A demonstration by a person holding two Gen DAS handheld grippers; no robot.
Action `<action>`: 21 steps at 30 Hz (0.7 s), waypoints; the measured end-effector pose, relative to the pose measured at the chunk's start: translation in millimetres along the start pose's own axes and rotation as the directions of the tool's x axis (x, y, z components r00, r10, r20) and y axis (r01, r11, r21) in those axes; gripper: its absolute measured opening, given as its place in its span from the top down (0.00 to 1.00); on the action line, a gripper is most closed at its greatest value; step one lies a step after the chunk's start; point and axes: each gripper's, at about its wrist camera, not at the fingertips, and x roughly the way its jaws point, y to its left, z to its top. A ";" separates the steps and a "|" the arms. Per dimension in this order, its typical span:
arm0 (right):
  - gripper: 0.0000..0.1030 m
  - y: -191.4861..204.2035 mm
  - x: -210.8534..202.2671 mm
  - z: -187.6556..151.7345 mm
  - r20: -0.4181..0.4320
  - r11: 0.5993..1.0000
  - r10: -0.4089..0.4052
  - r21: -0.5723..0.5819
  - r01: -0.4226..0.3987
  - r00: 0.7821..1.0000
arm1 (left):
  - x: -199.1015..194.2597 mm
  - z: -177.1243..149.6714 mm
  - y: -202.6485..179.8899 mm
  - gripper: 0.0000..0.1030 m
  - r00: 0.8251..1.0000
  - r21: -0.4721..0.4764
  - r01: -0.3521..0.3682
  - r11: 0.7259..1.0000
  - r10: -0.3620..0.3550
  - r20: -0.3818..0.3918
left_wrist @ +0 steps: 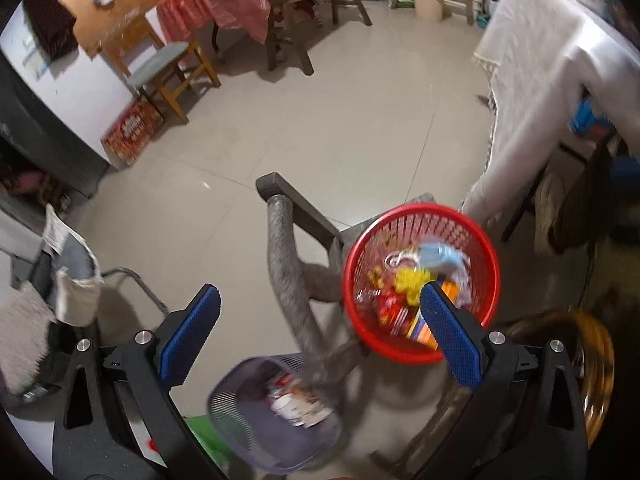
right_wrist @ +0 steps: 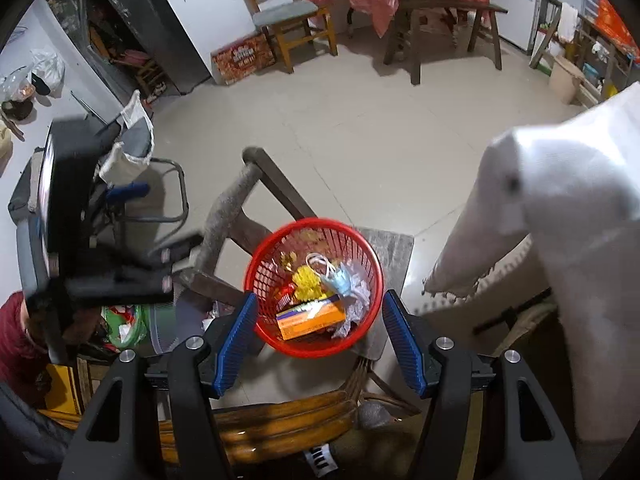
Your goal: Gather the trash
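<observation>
Right gripper [right_wrist: 316, 336]: jaws parted, nothing held, tilted down over red basket [right_wrist: 260, 268] on stool. Left gripper [left_wrist: 320, 336] wide, empty too. We reckon trash inside, mask [right_wrist: 340, 282], orange box [right_wrist: 312, 316], is light, crushable; basket stiff, so we'd pinch rim.

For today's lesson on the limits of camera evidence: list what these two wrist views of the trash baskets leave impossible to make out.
- Left wrist view: the grey mesh basket is motion-blurred, so its contents are unreadable.
- Left wrist view: a blue finger pad covers part of the red basket.
- Right wrist view: print on the orange box is too small.
- Right wrist view: the left gripper is blurred.
</observation>
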 end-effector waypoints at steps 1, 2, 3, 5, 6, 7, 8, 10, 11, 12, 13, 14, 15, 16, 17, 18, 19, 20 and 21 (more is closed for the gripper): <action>0.38 3.1 -9.1 2.3 0.019 1.000 0.000 -0.006 0.000 1.000 | -8.1 -4.5 -1.9 0.07 1.000 0.010 -0.011 1.000 0.011 0.005; 0.38 8.2 -20.4 4.9 0.045 1.000 -0.001 -0.017 0.002 0.999 | -13.7 -7.9 -3.3 0.07 1.000 0.017 -0.018 1.000 0.017 0.009; 0.37 10.7 -28.3 6.1 0.063 1.000 -0.004 -0.026 0.005 0.998 | -21.5 -11.2 -3.6 0.07 1.000 0.025 -0.023 0.999 0.023 0.017; 0.34 20.5 -46.7 7.6 0.107 0.999 -0.016 -0.049 0.022 0.994 | -37.9 -17.6 -3.3 0.07 0.999 0.020 -0.034 0.999 0.034 0.041; 0.33 25.5 -56.6 6.9 0.130 0.998 -0.022 -0.059 0.030 0.991 | -44.8 -20.7 -2.7 0.07 0.998 0.013 -0.032 0.999 0.031 0.049; 0.33 28.7 -64.2 6.8 0.143 0.997 -0.024 -0.066 0.034 0.989 | -52.4 -24.7 -2.1 0.07 0.998 0.006 -0.022 1.000 0.022 0.059; 0.33 32.1 -71.2 6.1 0.156 0.997 -0.028 -0.072 0.039 0.987 | -56.8 -25.8 -2.2 0.07 0.998 0.001 -0.017 1.000 0.017 0.067; 0.33 37.3 -86.8 3.3 0.191 0.995 -0.036 -0.081 0.052 0.981 | -65.3 -29.0 -3.4 0.07 0.996 -0.006 -0.010 1.000 0.011 0.088; 0.33 39.3 -94.3 0.8 0.212 0.995 -0.039 -0.081 0.057 0.977 | -70.0 -30.1 -6.4 0.07 0.994 -0.005 -0.010 1.000 0.010 0.106; 0.33 40.3 -99.9 -0.1 0.224 0.995 -0.041 -0.079 0.060 0.974 | -72.8 -29.3 -7.8 0.07 0.992 -0.003 -0.014 1.000 0.014 0.123; 0.32 41.1 -105.4 -3.0 0.241 0.995 -0.046 -0.075 0.065 0.969 | -75.3 -28.2 -8.9 0.07 0.990 -0.003 -0.019 1.000 0.019 0.139; 0.32 41.4 -109.7 -5.8 0.255 0.995 -0.050 -0.069 0.069 0.966 | -77.8 -26.4 -9.9 0.07 0.987 -0.006 -0.023 1.000 0.024 0.157; 0.32 40.5 -112.9 -8.8 0.266 0.996 -0.053 -0.061 0.072 0.963 | -79.3 -24.6 -10.2 0.07 0.986 -0.010 -0.018 1.000 0.020 0.166; 0.32 38.2 -116.0 -12.5 0.277 0.996 -0.058 -0.049 0.075 0.959 | -79.4 -23.1 -10.1 0.07 0.985 -0.016 -0.004 1.000 0.007 0.172; 0.31 35.7 -116.6 -15.4 0.285 0.997 -0.060 -0.037 0.074 0.957 | -78.5 -21.5 -10.0 0.07 0.985 -0.024 0.012 1.000 -0.008 0.175; 0.30 32.6 -116.5 -18.9 0.289 0.997 -0.061 -0.025 0.071 0.955 | -77.5 -20.8 -8.9 0.07 0.985 -0.028 0.021 0.999 -0.016 0.174; 0.28 29.0 -112.1 -22.7 0.290 0.998 -0.060 -0.008 0.065 0.955 | -76.1 -20.4 -9.4 0.07 0.985 -0.032 0.028 0.999 -0.022 0.173; 0.28 24.3 -106.3 -25.5 0.283 0.998 -0.062 0.008 0.063 0.957 | -73.5 -19.7 -10.1 0.07 0.985 -0.037 0.034 0.999 -0.027 0.169; 0.28 22.2 -101.0 -27.2 0.274 0.998 -0.067 0.016 0.065 0.959 | -70.5 -19.4 -10.9 0.07 0.986 -0.040 0.040 0.998 -0.033 0.163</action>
